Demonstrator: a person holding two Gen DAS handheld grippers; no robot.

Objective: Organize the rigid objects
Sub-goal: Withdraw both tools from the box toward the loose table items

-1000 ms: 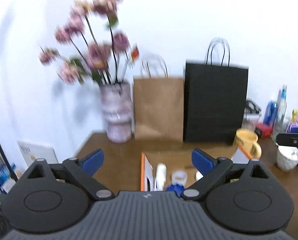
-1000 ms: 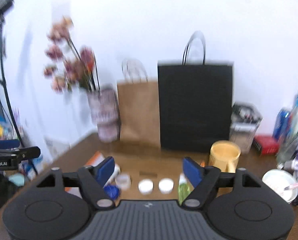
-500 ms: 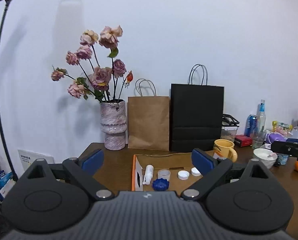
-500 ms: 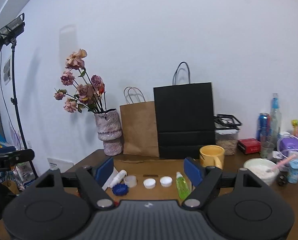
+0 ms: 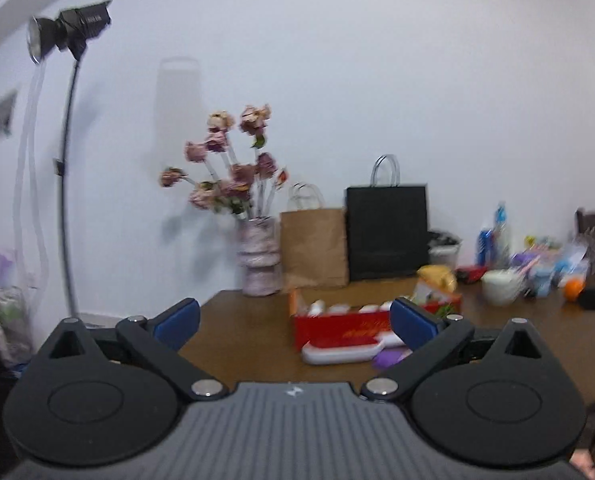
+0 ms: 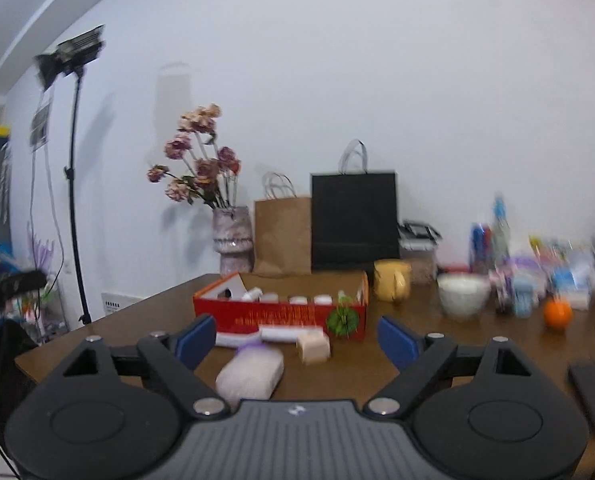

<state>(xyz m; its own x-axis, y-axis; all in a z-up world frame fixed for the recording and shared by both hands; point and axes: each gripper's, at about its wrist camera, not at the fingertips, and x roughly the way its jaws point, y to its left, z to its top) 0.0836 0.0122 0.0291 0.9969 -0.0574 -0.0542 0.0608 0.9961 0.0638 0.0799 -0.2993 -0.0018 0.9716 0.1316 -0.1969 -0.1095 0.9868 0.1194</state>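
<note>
I see a brown wooden table (image 6: 377, 364) against a white wall (image 6: 337, 80), the gold writing on the open red cardboard box (image 6: 281, 316) at frame centre too blurred to read, while my left gripper (image 5: 293, 322) and right gripper (image 6: 297, 338) hang before it, jaws opening, nothing between them.

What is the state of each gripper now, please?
Left gripper: jaws opening, nothing between them, holding nothing.
Right gripper: jaws opening, nothing gripped; the objects on the table lie beyond them.
</note>
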